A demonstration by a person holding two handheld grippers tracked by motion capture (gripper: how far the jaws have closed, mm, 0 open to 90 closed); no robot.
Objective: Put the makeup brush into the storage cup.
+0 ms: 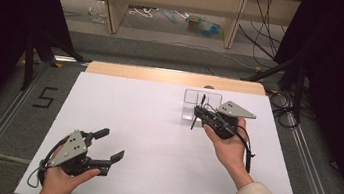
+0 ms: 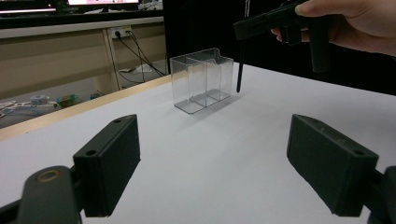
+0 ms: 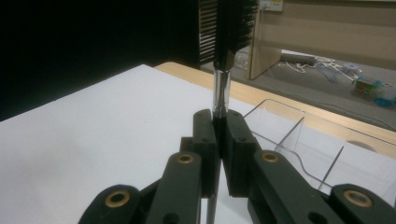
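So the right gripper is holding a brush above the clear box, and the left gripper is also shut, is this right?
Not quite. The left gripper is open: the left gripper view shows its jaws standing wide apart with nothing between them. The rest holds: the right gripper is shut on the brush near the clear box.

Grey carpet floor [image 1: 17, 107], wooden bench legs [image 1: 113, 11], loose cables [image 1: 263, 38] beyond.

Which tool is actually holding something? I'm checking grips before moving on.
The right tool, beside the clear box: its jaws are clamped on a thin brush. The left tool stands open, with nothing between its jaws.
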